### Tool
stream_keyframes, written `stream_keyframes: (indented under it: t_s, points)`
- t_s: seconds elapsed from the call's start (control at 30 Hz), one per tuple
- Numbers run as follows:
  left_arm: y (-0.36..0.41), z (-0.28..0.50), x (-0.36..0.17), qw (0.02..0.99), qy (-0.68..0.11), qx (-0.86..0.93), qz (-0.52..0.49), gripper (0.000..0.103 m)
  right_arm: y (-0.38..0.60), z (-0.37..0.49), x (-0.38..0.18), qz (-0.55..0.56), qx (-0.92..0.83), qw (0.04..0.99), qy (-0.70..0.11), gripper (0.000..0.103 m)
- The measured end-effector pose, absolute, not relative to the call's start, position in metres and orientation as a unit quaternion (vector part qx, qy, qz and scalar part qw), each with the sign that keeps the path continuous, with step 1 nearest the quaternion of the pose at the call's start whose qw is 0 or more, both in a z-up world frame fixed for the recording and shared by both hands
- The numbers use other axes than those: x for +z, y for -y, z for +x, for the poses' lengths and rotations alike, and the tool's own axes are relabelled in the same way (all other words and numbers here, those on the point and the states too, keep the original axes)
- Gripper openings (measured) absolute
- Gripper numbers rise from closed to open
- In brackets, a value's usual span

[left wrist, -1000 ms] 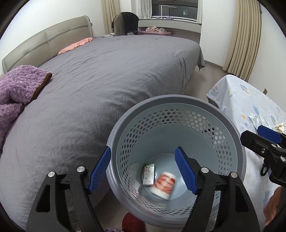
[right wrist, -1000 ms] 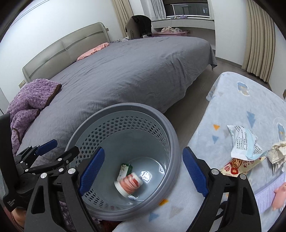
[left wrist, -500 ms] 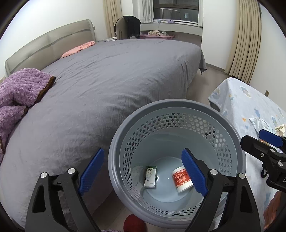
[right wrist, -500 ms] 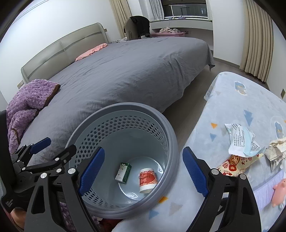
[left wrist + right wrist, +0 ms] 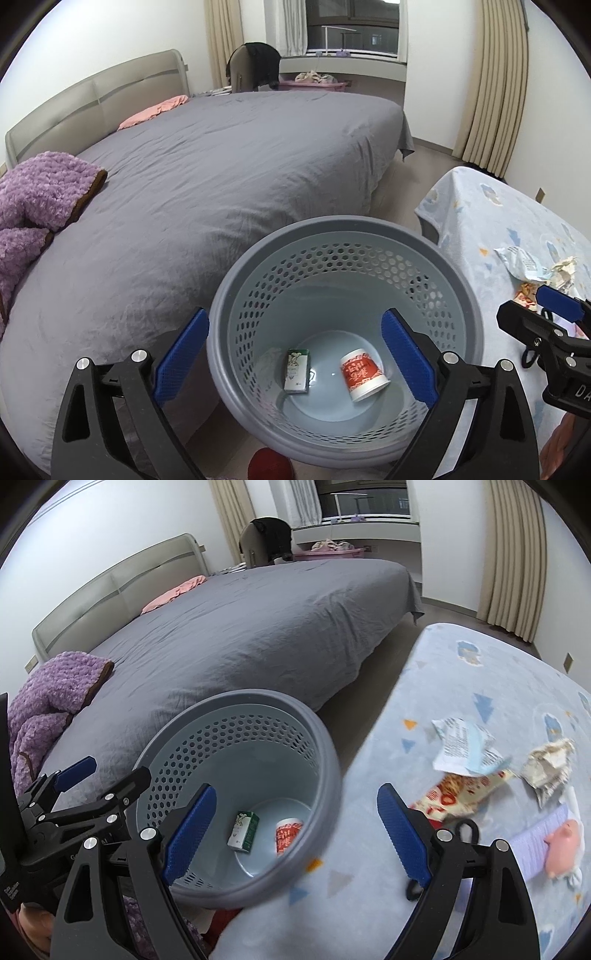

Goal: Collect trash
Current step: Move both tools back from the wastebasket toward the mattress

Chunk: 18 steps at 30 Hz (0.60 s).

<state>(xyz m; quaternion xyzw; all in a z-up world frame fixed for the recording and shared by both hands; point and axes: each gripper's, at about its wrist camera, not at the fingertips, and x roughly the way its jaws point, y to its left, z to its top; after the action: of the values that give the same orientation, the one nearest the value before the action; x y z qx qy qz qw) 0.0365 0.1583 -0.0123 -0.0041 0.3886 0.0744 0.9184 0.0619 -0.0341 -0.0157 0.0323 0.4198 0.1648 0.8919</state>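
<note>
Over the grey bin (image 5: 345, 236), the left tool (image 5: 293, 354) hangs with its jaws opening and nothing between them, a red-printed cup (image 5: 362, 374) and a small green carton (image 5: 296, 371) lying on the bin floor below it. The right tool (image 5: 293, 834), wide open and empty, is the nearer to the remaining litter: a printed paper scrap (image 5: 465, 749), a red wrapper (image 5: 461, 794) and a crumpled wad (image 5: 548, 766) lie ahead and to its right on the covered desk (image 5: 480, 672), the wrapper's long axis slanting away rightward.

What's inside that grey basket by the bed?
The basket holds a small green-and-white carton and a red-and-white paper cup lying on its side. Nothing else shows, though the near wall hides part of the bottom.
</note>
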Motion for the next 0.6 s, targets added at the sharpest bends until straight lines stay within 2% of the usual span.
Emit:
stream_keyframes:
  t_s: [0.6]
  points:
    - [-0.069, 0.026, 0.001, 0.927, -0.374, -0.022, 0.014, 0.094, 0.145, 0.002, -0.004, 0.055, 0.05, 0.907, -0.415, 0.085]
